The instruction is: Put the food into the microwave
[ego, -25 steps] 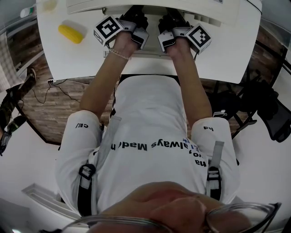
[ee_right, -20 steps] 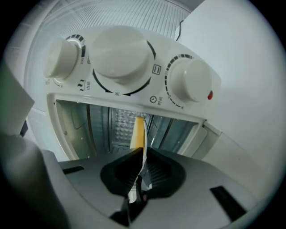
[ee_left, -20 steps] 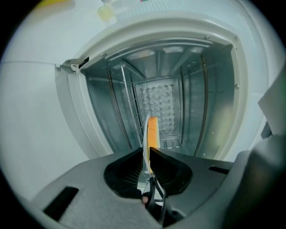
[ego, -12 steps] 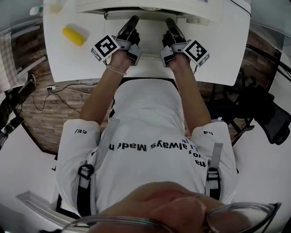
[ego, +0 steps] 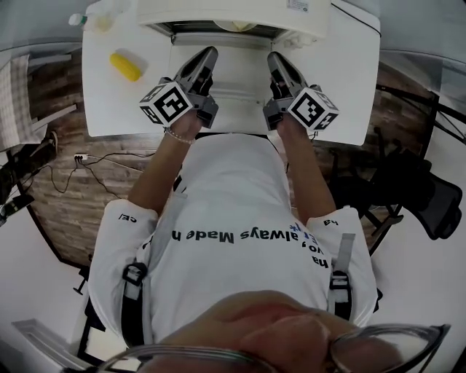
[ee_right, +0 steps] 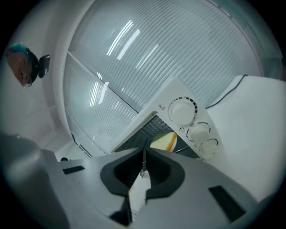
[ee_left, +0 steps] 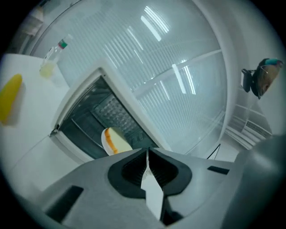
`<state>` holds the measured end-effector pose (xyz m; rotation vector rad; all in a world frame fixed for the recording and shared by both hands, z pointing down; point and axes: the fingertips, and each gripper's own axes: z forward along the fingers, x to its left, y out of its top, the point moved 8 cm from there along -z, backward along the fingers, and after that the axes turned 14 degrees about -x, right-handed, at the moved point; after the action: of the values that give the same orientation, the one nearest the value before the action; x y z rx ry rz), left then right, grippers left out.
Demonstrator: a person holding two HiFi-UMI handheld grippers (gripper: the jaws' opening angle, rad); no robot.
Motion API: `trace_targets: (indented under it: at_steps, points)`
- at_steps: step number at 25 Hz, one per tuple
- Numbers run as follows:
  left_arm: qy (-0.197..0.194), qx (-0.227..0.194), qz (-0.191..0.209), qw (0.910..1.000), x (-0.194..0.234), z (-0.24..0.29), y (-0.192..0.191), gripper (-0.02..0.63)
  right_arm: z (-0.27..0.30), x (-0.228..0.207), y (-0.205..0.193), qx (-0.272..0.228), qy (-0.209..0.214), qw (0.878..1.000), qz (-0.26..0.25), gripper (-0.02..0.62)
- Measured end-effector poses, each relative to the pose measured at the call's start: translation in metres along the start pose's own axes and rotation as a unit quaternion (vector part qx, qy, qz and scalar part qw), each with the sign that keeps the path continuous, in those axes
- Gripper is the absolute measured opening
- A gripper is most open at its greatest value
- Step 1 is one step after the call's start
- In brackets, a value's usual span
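The white microwave stands open at the table's far edge, its door folded down flat towards me. Inside sits a white plate with an orange rim, which the right gripper view also catches as the plate. A yellow corn cob lies on the table to the left, outside the microwave. My left gripper and right gripper hover over the door, side by side, both pointing at the opening. Each is shut with nothing between its jaws.
A clear bottle with yellowish liquid stands at the table's far left corner. Three white knobs run down the microwave's right panel. The white table ends just in front of my body. Cables lie on the wooden floor.
Both grippers have drawn back out of the microwave opening towards me and now sit over the folded-down door. The plate stays inside.
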<state>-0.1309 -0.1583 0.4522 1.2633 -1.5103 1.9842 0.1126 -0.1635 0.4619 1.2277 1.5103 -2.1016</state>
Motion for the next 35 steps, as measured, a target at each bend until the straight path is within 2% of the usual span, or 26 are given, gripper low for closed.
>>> trace_targets:
  at_steps: [4,10,16,20,28,35]
  points:
    - [-0.03,0.0,0.042,0.9987,-0.03,-0.006,0.008,0.02,-0.015,0.026,0.022,0.0,0.023,0.997,-0.08,0.023]
    - [-0.067,0.003,0.086,0.994,-0.068,-0.015,0.017,0.02,-0.031,0.062,0.04,0.006,0.049,0.984,-0.171,0.023]
    - [-0.092,0.012,0.171,0.981,-0.102,-0.022,0.029,0.02,-0.045,0.091,0.053,0.006,0.063,0.967,-0.246,0.023]
    - [-0.1,0.01,0.21,0.9725,-0.12,-0.027,0.037,0.02,-0.052,0.111,0.061,0.005,0.074,0.955,-0.287,0.023]
    - [-0.112,-0.004,0.246,0.9627,-0.146,-0.038,0.044,0.02,-0.071,0.146,0.072,0.0,0.095,0.933,-0.348,0.023]
    - [-0.123,-0.027,0.285,0.9501,-0.165,-0.048,0.048,0.02,-0.079,0.162,0.081,-0.013,0.11,0.93,-0.35,0.023]
